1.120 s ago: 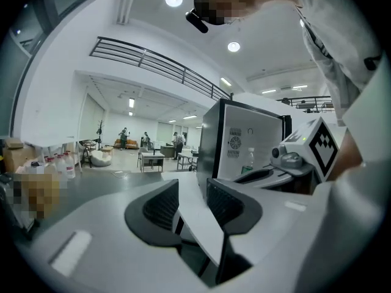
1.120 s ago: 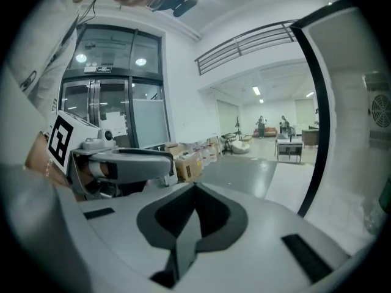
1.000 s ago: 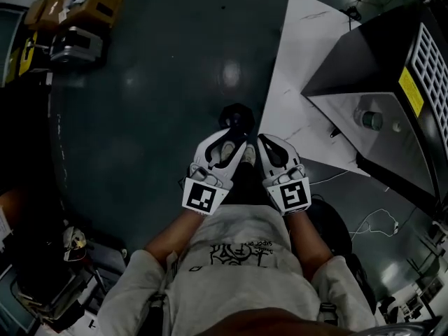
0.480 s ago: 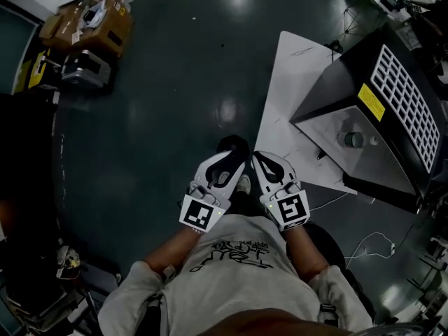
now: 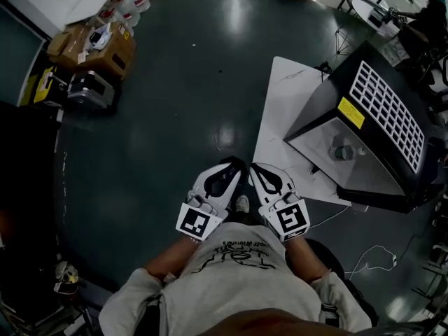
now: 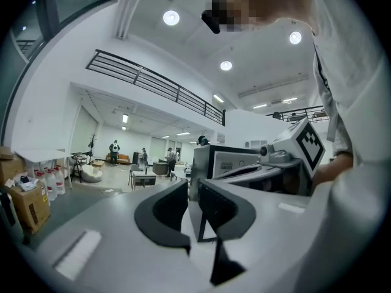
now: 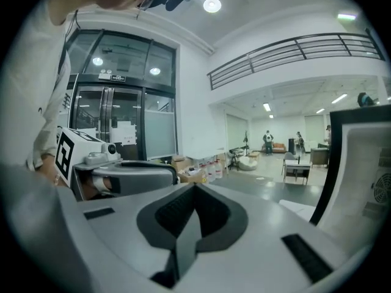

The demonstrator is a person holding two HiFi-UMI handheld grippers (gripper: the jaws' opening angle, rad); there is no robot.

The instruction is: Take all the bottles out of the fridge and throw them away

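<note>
A black fridge [image 5: 364, 128] stands on a white floor board [image 5: 283, 128] at the right. One small bottle [image 5: 343, 150] stands in its grey open part. Both grippers are held side by side in front of the person's chest, away from the fridge. My left gripper [image 5: 231, 168] has just been closing; a narrow gap stays between its jaws [image 6: 192, 194] and nothing is in it. My right gripper [image 5: 255, 168] is shut and empty, its jaws meeting [image 7: 194, 191]. The fridge also shows in the left gripper view [image 6: 226, 160] and at the right gripper view's edge [image 7: 360, 163].
Cardboard boxes [image 5: 91, 40], white jugs [image 5: 129, 2] and a dark machine [image 5: 87, 89] sit at the upper left of the dark floor. Cables [image 5: 371, 257] lie on the floor by the fridge. Distant people and furniture [image 6: 143, 173] stand far down the hall.
Both grippers have risen toward the head camera, staying side by side. The left jaws have narrowed. The view has tilted up, showing more of the fridge and floor.
</note>
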